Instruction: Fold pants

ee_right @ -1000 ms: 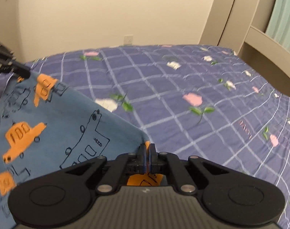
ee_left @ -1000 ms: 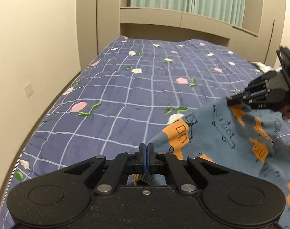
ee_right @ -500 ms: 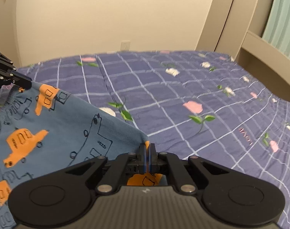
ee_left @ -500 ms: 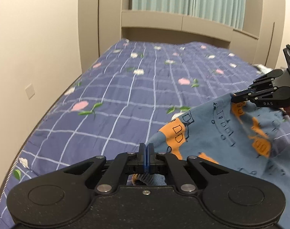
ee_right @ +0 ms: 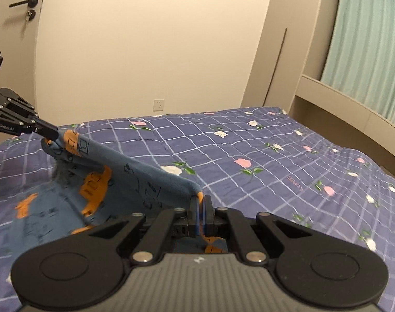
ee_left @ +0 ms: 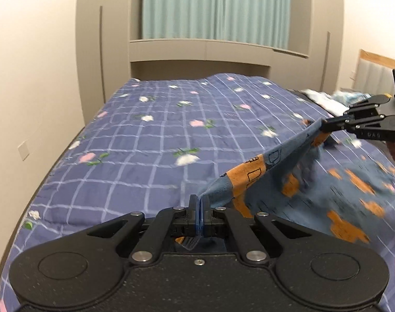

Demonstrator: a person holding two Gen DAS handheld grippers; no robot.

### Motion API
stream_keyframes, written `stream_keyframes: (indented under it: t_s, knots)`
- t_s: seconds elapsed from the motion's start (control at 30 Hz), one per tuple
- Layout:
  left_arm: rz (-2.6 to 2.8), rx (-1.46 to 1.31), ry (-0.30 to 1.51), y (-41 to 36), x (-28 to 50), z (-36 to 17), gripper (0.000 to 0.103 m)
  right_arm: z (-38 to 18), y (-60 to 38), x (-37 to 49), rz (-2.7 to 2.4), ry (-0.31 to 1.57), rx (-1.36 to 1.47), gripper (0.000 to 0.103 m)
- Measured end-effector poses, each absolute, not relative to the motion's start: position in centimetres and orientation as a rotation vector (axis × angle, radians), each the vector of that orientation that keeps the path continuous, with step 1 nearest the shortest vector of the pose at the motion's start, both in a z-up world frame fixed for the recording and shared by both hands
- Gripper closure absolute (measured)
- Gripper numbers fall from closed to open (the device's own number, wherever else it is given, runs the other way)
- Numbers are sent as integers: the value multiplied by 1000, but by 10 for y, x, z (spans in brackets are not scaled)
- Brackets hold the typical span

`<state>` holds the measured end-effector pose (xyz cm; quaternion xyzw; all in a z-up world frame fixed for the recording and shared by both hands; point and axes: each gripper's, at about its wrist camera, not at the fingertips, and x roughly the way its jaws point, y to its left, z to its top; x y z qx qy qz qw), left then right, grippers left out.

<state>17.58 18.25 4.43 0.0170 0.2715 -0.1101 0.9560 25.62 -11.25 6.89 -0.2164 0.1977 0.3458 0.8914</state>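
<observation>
Pants [ee_left: 296, 182] taut over quilted bed [ee_left: 150, 150]

"GenRobot.AI" on left gripper [ee_right: 50, 131]; "DAS" on right gripper [ee_left: 324, 126]

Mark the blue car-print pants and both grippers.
blue car-print pants [ee_left: 252, 179]: left wrist view, stretched edge.
left gripper [ee_left: 199, 202]: left wrist view, between fingertips.
right gripper [ee_right: 200, 202]: right wrist view, between fingertips.
</observation>
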Motion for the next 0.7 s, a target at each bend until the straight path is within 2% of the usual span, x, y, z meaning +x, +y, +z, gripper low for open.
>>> stream_keyframes:
  t_s: [0.43,0.7]
  knots:
    - [-284,426,500,131,102,6,103,21,-148,154,640,477,-391,101]
    - [-349,477,546,132,86,-15,103,2,-154,119,621,496,-388,101]
